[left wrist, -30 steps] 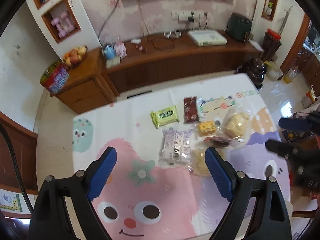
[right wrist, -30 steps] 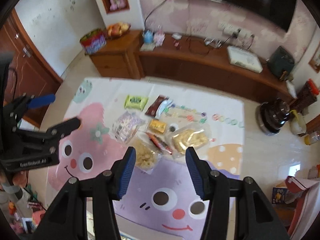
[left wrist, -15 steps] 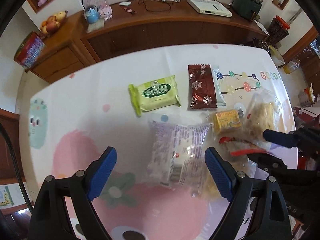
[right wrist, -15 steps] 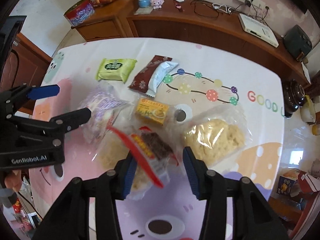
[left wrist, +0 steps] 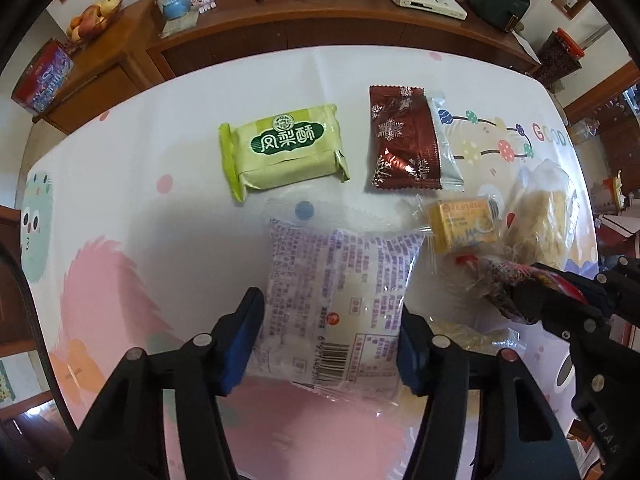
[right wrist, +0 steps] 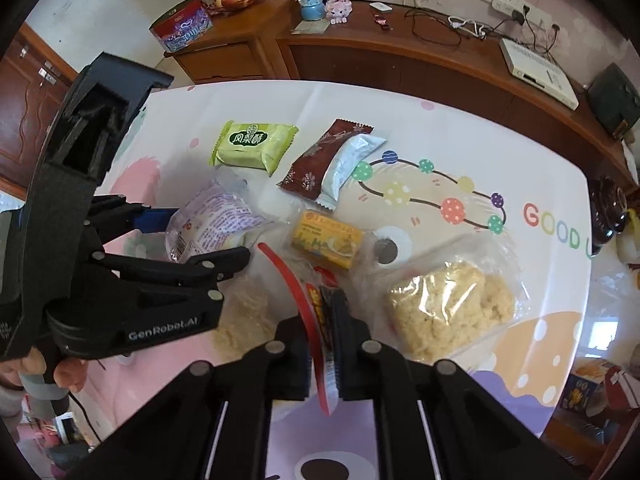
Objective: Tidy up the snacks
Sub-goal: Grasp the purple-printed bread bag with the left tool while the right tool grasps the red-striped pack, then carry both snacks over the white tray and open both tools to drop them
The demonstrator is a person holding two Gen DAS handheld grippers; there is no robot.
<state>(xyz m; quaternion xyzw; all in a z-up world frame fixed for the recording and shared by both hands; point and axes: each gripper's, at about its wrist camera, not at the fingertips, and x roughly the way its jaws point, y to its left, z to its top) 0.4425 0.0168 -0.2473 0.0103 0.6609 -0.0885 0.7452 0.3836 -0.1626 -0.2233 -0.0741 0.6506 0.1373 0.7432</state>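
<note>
- Left gripper (left wrist: pixel 330 344), bottom centre of the left wrist view: jaws closing, blue pads against both sides of the purple-printed packet (left wrist: pixel 340 304), which sits between them with its barcode end nearest the camera.
- Right gripper (right wrist: pixel 323 320), bottom centre of the right wrist view: jaws together, clamped on the thin red-edged wrapper (right wrist: pixel 316 320); the wrapper's red edge curves up and left out of the pinch.
- In the left wrist view the right gripper shows at the right edge, nipping the same dark red wrapper.
- In the right wrist view the left gripper shows at left, around the purple-printed packet; a hand (right wrist: pixel 52 368) grips its handle at lower left.
- A clear bag of pale crumbly snack (right wrist: pixel 248 320) lies partly under both grippers, just behind the pinch.
- Clear bag of yellow puffed cake (right wrist: pixel 448 312) lies to the right of the right gripper, flat on the cloth.
- Small yellow packet (right wrist: pixel 328 240) sits just beyond the red-edged wrapper, mid-frame.
- Farther: brown snowflake packet (left wrist: pixel 404 140) with a silver packet (left wrist: pixel 448 148) touching its right side.
- Green packet (left wrist: pixel 284 148) lies left of the brown one, apart from it.
- All rest on the cartoon tablecloth (left wrist: pixel 140 184).
- Beyond the table: a wooden sideboard (left wrist: pixel 320 24) across the top of frame, with a fruit bowl (left wrist: pixel 90 20) at upper left.
</note>
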